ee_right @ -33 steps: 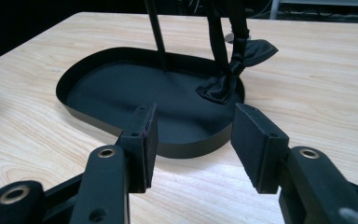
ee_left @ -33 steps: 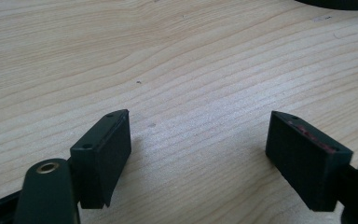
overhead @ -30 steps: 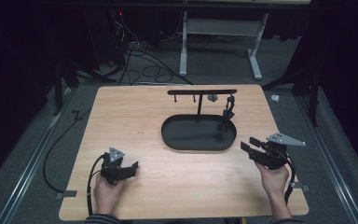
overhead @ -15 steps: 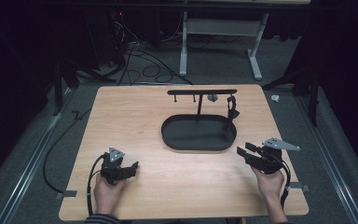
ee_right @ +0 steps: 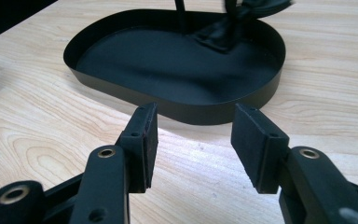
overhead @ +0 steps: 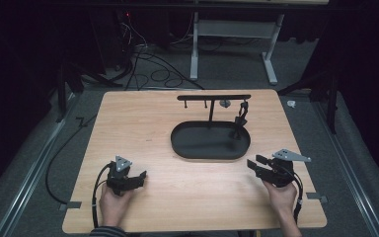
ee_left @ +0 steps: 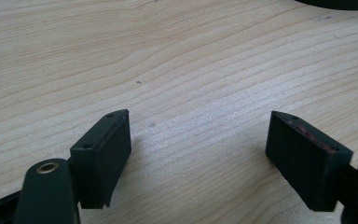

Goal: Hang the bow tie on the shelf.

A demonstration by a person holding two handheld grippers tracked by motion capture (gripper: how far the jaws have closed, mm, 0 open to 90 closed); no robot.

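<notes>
Right tool drew back, tray just ahead.

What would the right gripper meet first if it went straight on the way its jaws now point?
Probably the near rim of the black oval tray, straight ahead of the open right gripper; bare table lies between them.

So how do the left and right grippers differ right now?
The left gripper has its jaws spread wide over bare wood of the table; the right gripper has a narrower gap. The right one points at the black tray from close by; the left sits farther from it. Both are open and hold nothing.
</notes>
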